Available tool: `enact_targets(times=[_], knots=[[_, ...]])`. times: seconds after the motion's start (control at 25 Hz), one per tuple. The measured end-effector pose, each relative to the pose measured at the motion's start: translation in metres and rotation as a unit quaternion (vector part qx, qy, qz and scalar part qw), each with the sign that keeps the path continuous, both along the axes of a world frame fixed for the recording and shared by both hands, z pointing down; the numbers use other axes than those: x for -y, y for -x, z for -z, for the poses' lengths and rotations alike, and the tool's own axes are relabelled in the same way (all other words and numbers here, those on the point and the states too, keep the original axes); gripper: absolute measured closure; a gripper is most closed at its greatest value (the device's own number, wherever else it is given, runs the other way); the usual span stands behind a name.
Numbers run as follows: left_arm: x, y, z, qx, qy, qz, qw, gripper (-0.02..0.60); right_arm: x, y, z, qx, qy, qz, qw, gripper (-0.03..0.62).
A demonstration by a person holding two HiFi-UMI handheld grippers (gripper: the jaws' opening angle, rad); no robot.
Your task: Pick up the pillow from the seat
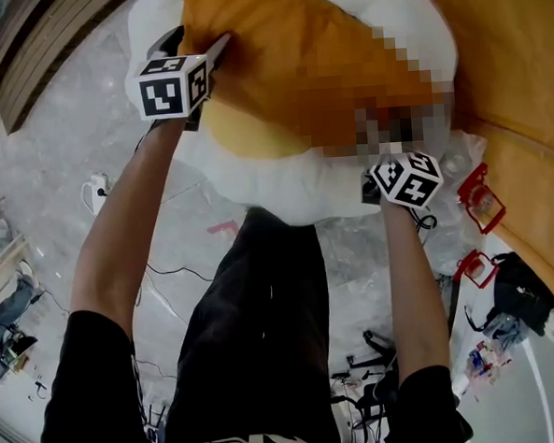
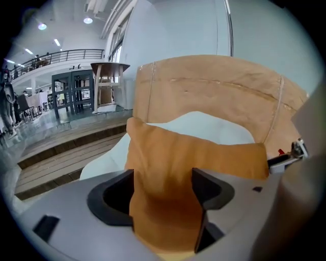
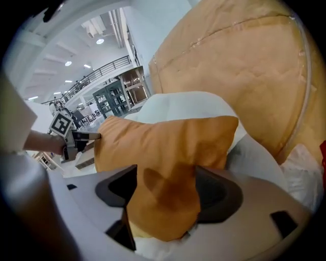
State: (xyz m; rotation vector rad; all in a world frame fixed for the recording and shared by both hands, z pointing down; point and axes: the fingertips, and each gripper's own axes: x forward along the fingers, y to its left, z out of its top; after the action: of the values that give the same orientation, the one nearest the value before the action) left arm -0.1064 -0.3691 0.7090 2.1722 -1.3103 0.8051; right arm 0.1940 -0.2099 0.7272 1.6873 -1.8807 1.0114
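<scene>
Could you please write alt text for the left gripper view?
An orange pillow sits between the wide-apart jaws of the left hand-held gripper, with a white seat cushion and a tan curved backrest behind it. Wooden steps and glass doors lie at left.

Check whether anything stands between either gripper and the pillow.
Nothing visible does. The pillow, resting on the white seat, already has its fabric between the wide-apart jaws of the left gripper and the right gripper.
</scene>
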Motion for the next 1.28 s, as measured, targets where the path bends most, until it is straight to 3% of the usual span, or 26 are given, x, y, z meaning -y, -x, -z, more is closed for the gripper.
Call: enact_targets(times=[0.52,0.68,0.76,0.84,0.92,1.28], knots=[[0.005,-0.008,-0.019,-0.007,0.005,-0.016,0.9998,0.251,0.013,-0.006,-0.022,-0.013,0.021,-0.021,0.999,0.275],[0.002,-0.013,-0.021,-0.002,0.012,-0.038,0.9992,0.341,0.015,-0.006,-0.025,-0.008,0.024,-0.019,0.999,0.347],[-0.004,-0.017,-0.022,-0.014,0.033,-0.043,0.9984,0.432,0.014,-0.005,-0.025,0.008,0.023,-0.021,0.999,0.423],[-0.012,-0.023,-0.025,-0.037,0.056,-0.052,0.9964,0.545,0.014,-0.002,-0.025,0.032,0.022,-0.029,0.999,0.541],[-0.017,-0.026,-0.025,-0.051,0.066,-0.058,0.9949,0.563,0.013,0.0,-0.025,0.042,0.024,-0.033,0.998,0.563],[-0.024,-0.018,-0.008,-0.05,0.047,-0.043,0.9967,0.563,0.005,0.003,-0.015,0.03,0.012,-0.014,0.999,0.563]])
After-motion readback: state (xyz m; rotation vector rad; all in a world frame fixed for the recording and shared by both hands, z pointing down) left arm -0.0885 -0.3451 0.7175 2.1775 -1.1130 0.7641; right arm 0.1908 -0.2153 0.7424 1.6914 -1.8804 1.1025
